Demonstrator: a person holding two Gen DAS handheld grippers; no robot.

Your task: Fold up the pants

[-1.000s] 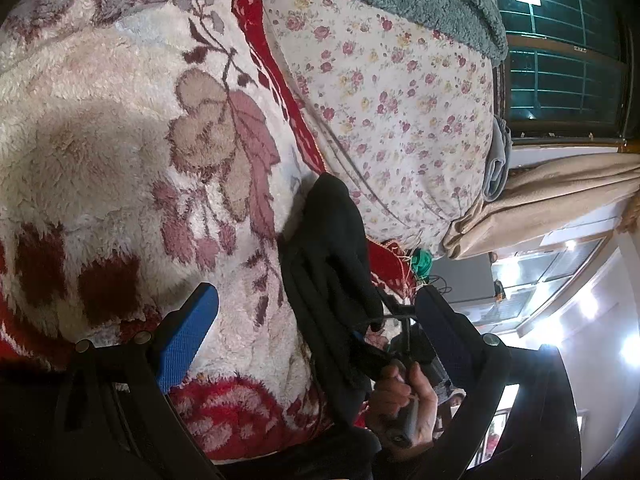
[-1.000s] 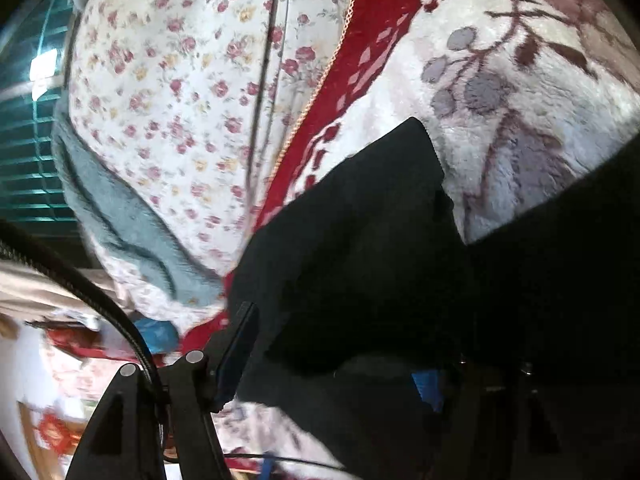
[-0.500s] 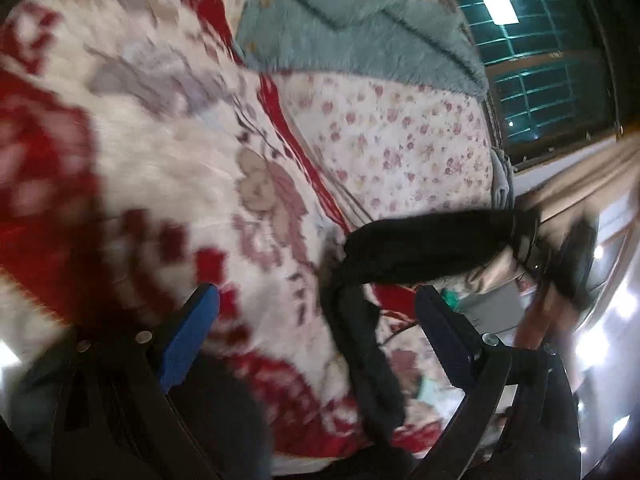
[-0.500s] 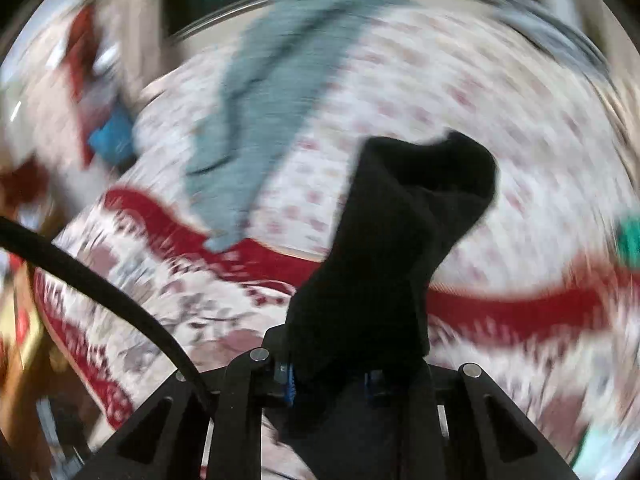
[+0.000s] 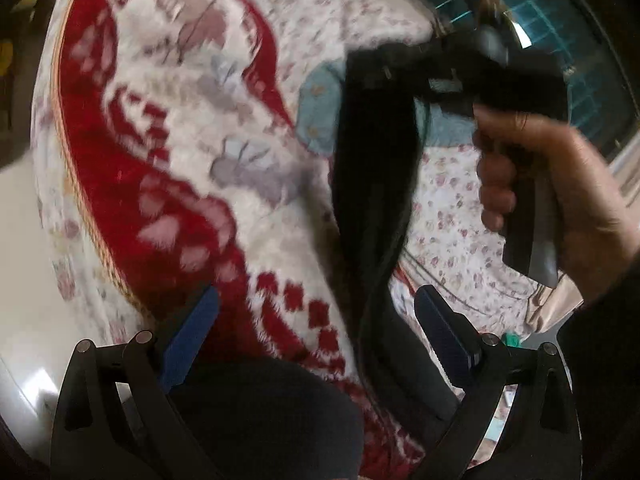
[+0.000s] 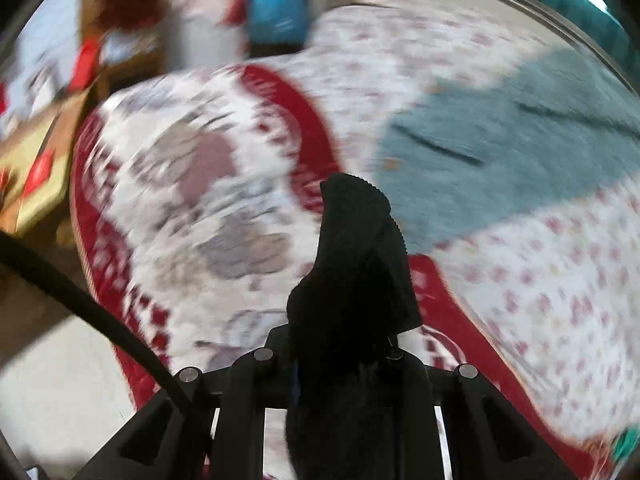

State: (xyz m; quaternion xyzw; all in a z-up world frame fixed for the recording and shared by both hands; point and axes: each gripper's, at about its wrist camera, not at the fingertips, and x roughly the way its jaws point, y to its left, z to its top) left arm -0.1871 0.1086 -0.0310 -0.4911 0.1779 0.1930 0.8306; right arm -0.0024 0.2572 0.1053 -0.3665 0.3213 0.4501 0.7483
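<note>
L tool (image 5: 316, 340) spread wide w/ nothing between blue pads, R tool (image 6: 340, 364) clamped on black pants (image 6: 352, 264), pants dangling above red-white floral blanket (image 5: 168, 152) on bed, teal towel (image 6: 520, 152) beyond

Both fisheye views are smeared by motion blur, heaviest on the bed's patterned blanket (image 6: 208, 208), while the black pants (image 6: 356, 264) and the tool frames at 6 o'clock stay sharp. Edges curve and darken to black corners. A ceiling light (image 5: 524, 38) glares at 1 o'clock in the left view; the pants read as detail-less shadow.
</note>
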